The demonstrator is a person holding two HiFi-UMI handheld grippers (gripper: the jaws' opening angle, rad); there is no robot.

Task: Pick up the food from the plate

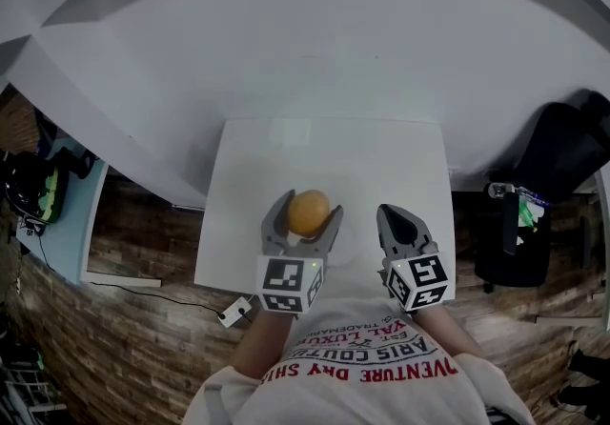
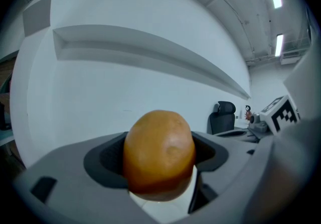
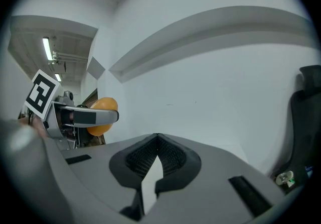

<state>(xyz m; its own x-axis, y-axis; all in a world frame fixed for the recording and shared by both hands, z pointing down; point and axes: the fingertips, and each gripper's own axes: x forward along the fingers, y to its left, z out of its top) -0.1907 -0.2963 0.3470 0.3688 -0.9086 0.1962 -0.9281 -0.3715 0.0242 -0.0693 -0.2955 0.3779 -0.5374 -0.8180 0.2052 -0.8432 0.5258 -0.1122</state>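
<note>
An orange-brown, potato-like piece of food [image 1: 308, 212] sits between the jaws of my left gripper [image 1: 306, 215], which is shut on it and holds it over the near part of the white table [image 1: 276, 156]. In the left gripper view the food [image 2: 159, 155] fills the gap of that gripper [image 2: 160, 165], with both pads against its sides. My right gripper [image 1: 396, 215] hangs just to the right with nothing in it; its tips meet in the right gripper view [image 3: 158, 140]. From there the held food [image 3: 102, 105] shows at the left. A pale plate [image 1: 354, 242] is faint between the grippers.
The small white table stands against a white wall with a long ledge [image 1: 286, 51]. A black office chair [image 1: 558, 156] is at the right, with wood-patterned floor [image 1: 143, 232] on both sides. A white power strip [image 1: 233, 312] lies on the floor near the table's front left corner.
</note>
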